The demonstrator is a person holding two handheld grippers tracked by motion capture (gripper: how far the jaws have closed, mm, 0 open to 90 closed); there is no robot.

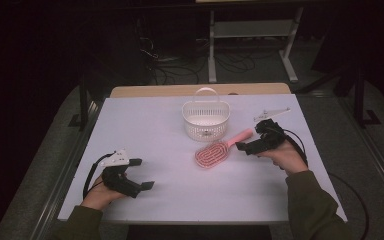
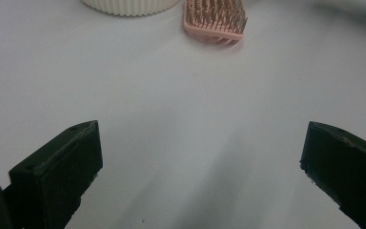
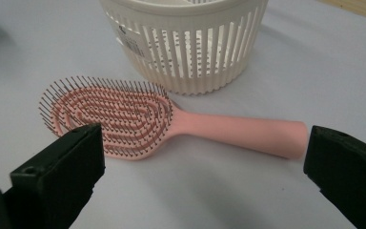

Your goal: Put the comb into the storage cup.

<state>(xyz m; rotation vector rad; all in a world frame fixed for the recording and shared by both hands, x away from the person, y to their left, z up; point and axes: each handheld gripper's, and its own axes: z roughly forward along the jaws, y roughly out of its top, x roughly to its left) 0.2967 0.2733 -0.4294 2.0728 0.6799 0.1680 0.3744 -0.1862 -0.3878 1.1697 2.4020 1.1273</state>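
A pink hairbrush (image 1: 222, 148) lies bristles up on the white table (image 1: 155, 130), its handle pointing to the back right. Just behind it stands a white slatted basket (image 1: 206, 120) with a carry handle. My right gripper (image 1: 250, 137) is open beside the handle's end. In the right gripper view the hairbrush (image 3: 124, 119) lies just ahead of the wide-apart jaws of the right gripper (image 3: 202, 181), with the basket (image 3: 186, 43) beyond it. My left gripper (image 1: 142, 173) is open at the front left with nothing in it. The left gripper (image 2: 200, 176) faces the distant hairbrush (image 2: 215, 19) and basket (image 2: 128, 5).
A small white metal bracket (image 1: 271, 114) lies on the table behind my right hand. A wooden board (image 1: 200, 90) runs along the table's far edge. Beyond it, on the dark floor, are cables and a white desk frame (image 1: 252, 30).
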